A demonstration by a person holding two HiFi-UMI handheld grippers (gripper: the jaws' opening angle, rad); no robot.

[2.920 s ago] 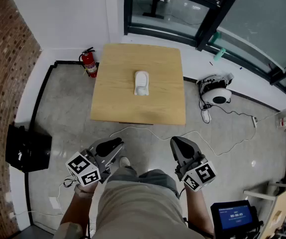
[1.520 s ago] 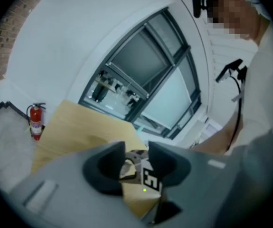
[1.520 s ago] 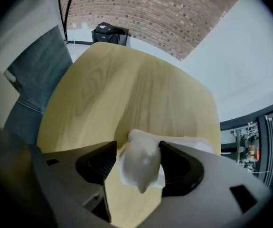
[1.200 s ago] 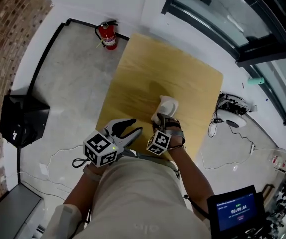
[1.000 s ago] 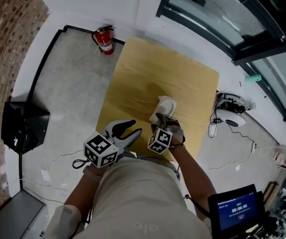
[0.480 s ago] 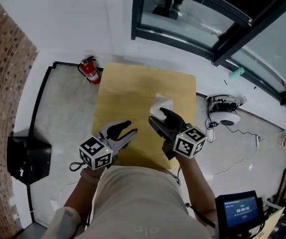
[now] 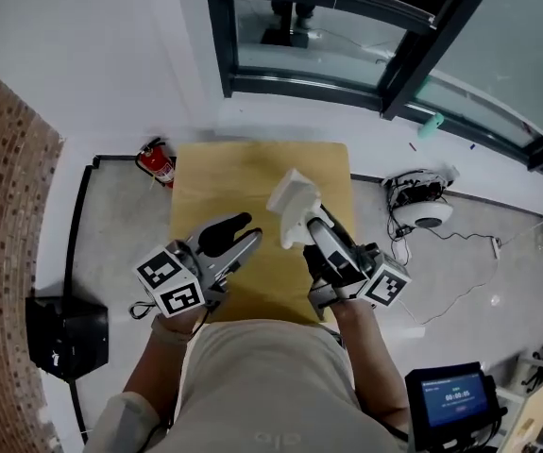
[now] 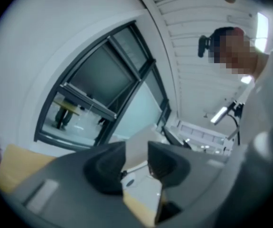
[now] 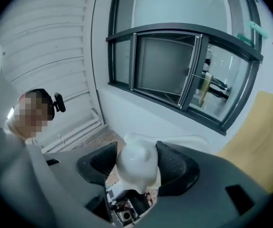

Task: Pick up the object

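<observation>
1. The white object (image 7: 291, 204) is grasped by the right gripper (image 7: 305, 230). In the right gripper view the object (image 9: 136, 163) fills the gap, and the two dark jaws press on its sides.
2. The object is held in the air, not resting on the wooden table (image 7: 205, 182). In the head view it shows over the far half of the table top. In the right gripper view the wall and the window stand behind it, and the table (image 9: 259, 137) lies off to the right.
3. The left gripper (image 7: 240, 235) hangs over the near left part of the table, beside the right gripper and apart from it. In the left gripper view its jaws (image 8: 135, 163) are spread and hold nothing.
4. A red fire extinguisher (image 7: 155, 163) stands on the floor at the far left corner of the table.
5. A black box (image 7: 68, 333) sits on the floor near the brick wall (image 7: 2, 253).
6. A white round device (image 7: 424, 212) with cables lies on the floor to the right of the table.
7. A dark-framed window (image 7: 328, 26) is beyond the table, and a small lit screen (image 7: 450, 409) shows at the lower right.
</observation>
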